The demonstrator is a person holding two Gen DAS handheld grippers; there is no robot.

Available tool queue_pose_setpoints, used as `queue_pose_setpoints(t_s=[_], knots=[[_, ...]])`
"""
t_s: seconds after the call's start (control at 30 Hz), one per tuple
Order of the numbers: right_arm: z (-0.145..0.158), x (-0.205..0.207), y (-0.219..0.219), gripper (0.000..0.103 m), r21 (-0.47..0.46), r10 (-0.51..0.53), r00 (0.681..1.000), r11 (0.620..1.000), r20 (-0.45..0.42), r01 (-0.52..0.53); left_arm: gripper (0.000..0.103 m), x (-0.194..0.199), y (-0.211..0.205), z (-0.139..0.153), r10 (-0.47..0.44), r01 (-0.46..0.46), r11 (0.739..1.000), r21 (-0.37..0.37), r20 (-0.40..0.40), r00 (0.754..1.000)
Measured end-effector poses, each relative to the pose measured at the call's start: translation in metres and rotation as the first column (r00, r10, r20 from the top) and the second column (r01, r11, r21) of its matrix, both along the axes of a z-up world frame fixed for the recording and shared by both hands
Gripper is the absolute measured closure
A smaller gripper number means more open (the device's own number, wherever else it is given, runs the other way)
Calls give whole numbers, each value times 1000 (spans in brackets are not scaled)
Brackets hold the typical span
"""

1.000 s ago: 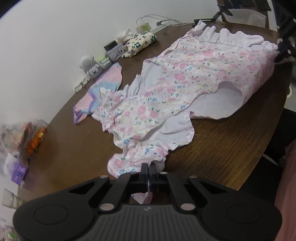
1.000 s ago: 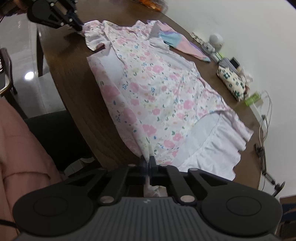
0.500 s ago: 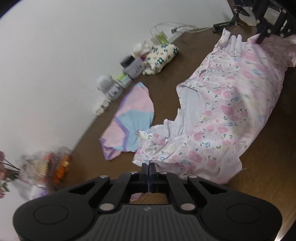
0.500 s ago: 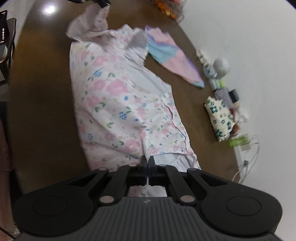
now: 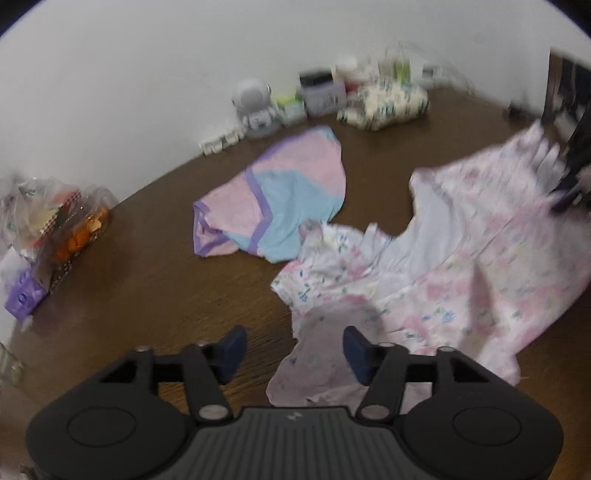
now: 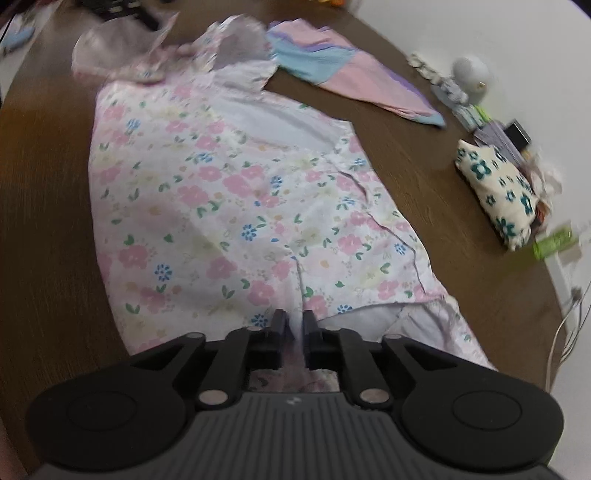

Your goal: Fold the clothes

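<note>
A pink floral dress (image 6: 236, 199) lies folded lengthwise on the brown table (image 6: 44, 206); it also shows in the left wrist view (image 5: 461, 280). My left gripper (image 5: 293, 350) is open, its jaws wide apart over the dress's loose top end (image 5: 317, 354), which lies between them. My right gripper (image 6: 293, 326) has its jaws slightly apart around a pinch of the dress's skirt end. The left gripper shows blurred at the far end of the dress in the right wrist view (image 6: 122, 11).
A pink, blue and purple garment (image 5: 280, 195) lies beside the dress toward the wall. A floral pouch (image 6: 498, 192), a small white robot toy (image 5: 255, 107), boxes and cables line the wall. A bag of snacks (image 5: 62, 225) sits at the left.
Both grippers carried the near edge of the dress over toward the wall, folding it lengthwise. The left gripper has opened and let go; the right gripper's jaws have parted slightly.
</note>
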State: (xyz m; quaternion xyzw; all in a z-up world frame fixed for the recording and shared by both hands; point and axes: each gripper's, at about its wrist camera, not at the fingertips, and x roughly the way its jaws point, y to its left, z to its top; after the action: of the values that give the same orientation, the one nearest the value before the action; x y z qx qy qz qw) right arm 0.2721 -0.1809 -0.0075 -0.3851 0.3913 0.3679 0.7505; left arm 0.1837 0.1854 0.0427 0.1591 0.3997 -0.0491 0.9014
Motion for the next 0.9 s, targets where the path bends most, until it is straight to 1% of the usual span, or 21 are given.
queue_pose_setpoints(t_s=[0.07,0.13,0.17,0.27,0.3,0.33,0.37,0.4,0.43,0.47,0.53,0.57,0.63,0.67,0.7,0.73,0.77,0.8,0.83,0.87,0.9], knots=[[0,1,-6,87,43,-23,1000,999,-9,24,36,-19,-1,9,-68,69,997,-35,20,997],[1,1,-10,87,68,-38,999,997,-11,39,35,-37,-10,13,-162,162,986,-36,24,987],[1,1,-12,87,80,-45,999,996,-11,46,35,-45,-18,14,-220,220,975,-27,18,975],[0,0,-11,87,80,-51,999,996,1,51,35,-66,-45,10,-392,392,919,34,-7,920],[0,-1,-10,87,77,-51,999,996,5,51,34,-68,-55,4,-423,423,903,73,-24,906],[0,-1,-9,87,73,-52,999,996,8,51,35,-67,-64,-4,-433,435,892,124,-45,900],[0,-2,-8,87,70,-52,999,996,10,51,40,-61,-73,-13,-425,429,885,178,-65,903],[-1,-2,-7,87,67,-51,999,996,13,51,49,-54,-82,-23,-409,417,879,231,-82,909],[-1,-2,-7,87,64,-51,999,997,14,50,74,-43,-85,-29,-384,397,885,245,-100,918],[-1,-2,-6,87,63,-50,999,997,15,49,100,-30,-86,-33,-352,370,900,231,-118,929],[-1,-3,-6,87,61,-49,999,997,16,48,100,-5,-83,-37,-306,329,925,188,-141,941],[-1,-3,-6,87,61,-49,999,997,16,48,101,7,-79,-39,-288,313,933,180,-153,945],[-1,-4,-6,87,59,-44,999,997,18,43,101,26,-75,-45,-270,303,936,179,-187,945],[-1,-4,-6,87,59,-40,999,998,20,39,103,35,-73,-49,-262,300,938,173,-212,942],[-1,-5,-6,87,60,-37,999,998,22,36,103,39,-72,-50,-259,299,939,167,-226,939],[-1,-5,-6,85,61,-37,999,997,26,36,102,42,-71,-50,-259,300,940,162,-234,937],[-1,-6,-7,83,64,-38,999,997,30,36,97,44,-70,-49,-255,297,942,154,-243,936],[0,-7,-8,75,69,-42,999,997,34,39,94,44,-69,-48,-249,292,945,145,-255,934],[1,-7,-10,60,76,-47,998,996,37,44,82,45,-68,-47,-244,286,948,136,-266,933],[3,-7,-14,53,91,-54,998,995,39,50,73,45,-66,-46,-236,280,950,140,-269,934],[6,-7,-19,49,108,-64,997,992,43,59,71,43,-63,-45,-225,270,951,148,-266,937]])
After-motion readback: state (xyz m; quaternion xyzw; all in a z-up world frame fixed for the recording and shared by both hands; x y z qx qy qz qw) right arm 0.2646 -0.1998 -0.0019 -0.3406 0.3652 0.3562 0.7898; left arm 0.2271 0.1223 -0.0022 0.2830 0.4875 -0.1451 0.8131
